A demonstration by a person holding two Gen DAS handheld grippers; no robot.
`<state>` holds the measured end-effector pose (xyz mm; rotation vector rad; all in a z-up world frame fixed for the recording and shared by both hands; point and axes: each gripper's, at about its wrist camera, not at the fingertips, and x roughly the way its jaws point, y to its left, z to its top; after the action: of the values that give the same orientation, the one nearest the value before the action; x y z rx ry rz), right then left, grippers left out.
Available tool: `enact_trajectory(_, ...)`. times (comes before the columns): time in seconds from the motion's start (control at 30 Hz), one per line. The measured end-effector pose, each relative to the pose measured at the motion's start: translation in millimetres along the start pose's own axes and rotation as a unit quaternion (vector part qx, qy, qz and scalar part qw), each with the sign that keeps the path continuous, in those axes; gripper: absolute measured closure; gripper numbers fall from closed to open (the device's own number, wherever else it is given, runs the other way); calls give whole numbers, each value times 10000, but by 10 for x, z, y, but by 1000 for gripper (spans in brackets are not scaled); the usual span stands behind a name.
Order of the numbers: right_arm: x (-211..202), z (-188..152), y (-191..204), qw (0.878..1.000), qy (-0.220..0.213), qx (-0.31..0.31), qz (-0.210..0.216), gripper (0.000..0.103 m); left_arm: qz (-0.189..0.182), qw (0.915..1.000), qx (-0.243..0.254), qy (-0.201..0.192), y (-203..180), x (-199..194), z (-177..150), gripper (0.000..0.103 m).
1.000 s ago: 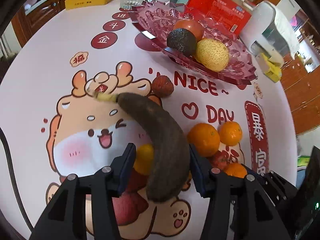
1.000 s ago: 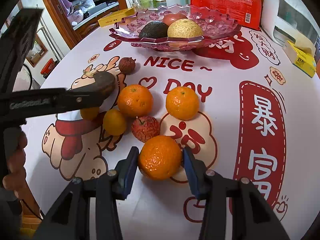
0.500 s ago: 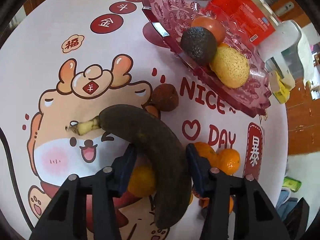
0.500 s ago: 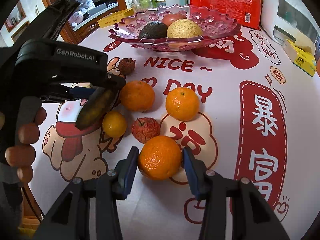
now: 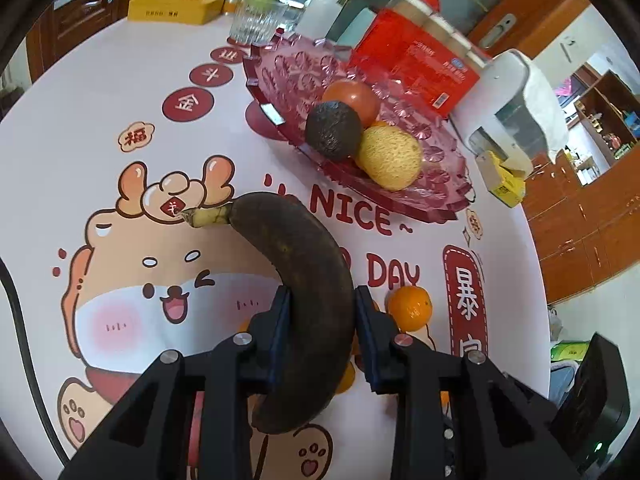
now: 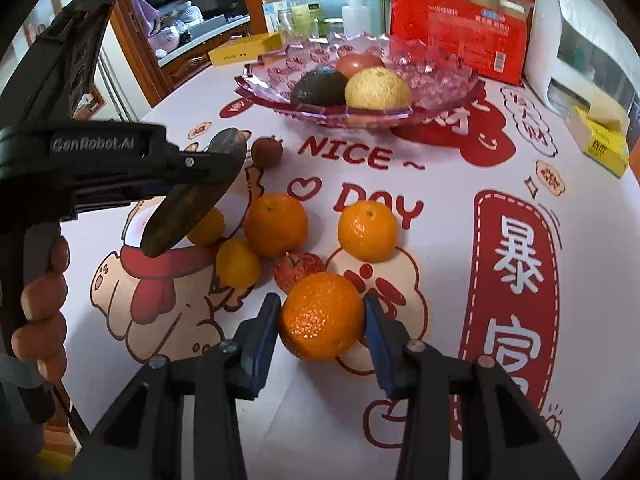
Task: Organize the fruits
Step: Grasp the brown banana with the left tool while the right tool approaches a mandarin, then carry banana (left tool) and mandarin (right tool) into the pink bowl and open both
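Observation:
My left gripper (image 5: 320, 320) is shut on a blackened banana (image 5: 296, 280) and holds it in the air above the table; it also shows in the right wrist view (image 6: 188, 204). My right gripper (image 6: 320, 320) is shut on a large orange (image 6: 322, 316) that rests on the table. A pink glass fruit dish (image 6: 440, 84) at the far side holds an avocado (image 6: 318, 88), a yellow pear (image 6: 378, 88) and a tomato (image 6: 358, 63). Loose oranges (image 6: 276, 224), a lemon (image 6: 238, 262), a small red apple (image 6: 298, 268) and a lychee (image 6: 267, 152) lie on the tablecloth.
A red package (image 6: 460, 32), a white appliance (image 6: 580, 52), small yellow boxes (image 6: 600, 144), bottles and a glass (image 5: 256, 20) stand behind the dish. The table's edge runs close on the left of the right wrist view.
My left gripper has lifted the banana off the table and raised it toward the dish. My right gripper and its orange have stayed in place.

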<state>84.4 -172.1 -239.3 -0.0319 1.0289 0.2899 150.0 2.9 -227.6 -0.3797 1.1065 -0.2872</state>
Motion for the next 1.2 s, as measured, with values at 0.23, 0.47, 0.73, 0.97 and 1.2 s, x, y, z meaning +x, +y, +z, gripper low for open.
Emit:
enact_trajectory(0.23, -282, 157, -32, 9996, -280, 43, 26, 61, 7, 9982, 504, -310, -272, -410, 22, 74)
enact_trajectory(0.47, -730, 605, -163, 9973, -708, 219, -10, 61, 80, 9929, 1018, -617, -633, -832, 278, 74)
enact_trajectory(0.73, -1190, 1135, -271, 9933, -1123, 245, -141, 61, 272, 9874, 1357, -769, -887, -1184, 688, 73)
enact_trajectory(0.97, -1465, 1510, -298, 9899, -1375, 174, -303, 61, 505, 9819, 1585, -910, -1002, -1376, 957, 73)
enact_trajectory(1.2, -1607, 1856, -302, 9846, -1632, 56, -628, 61, 789, 9747, 1780, -1093, -1061, -1453, 1181, 73)
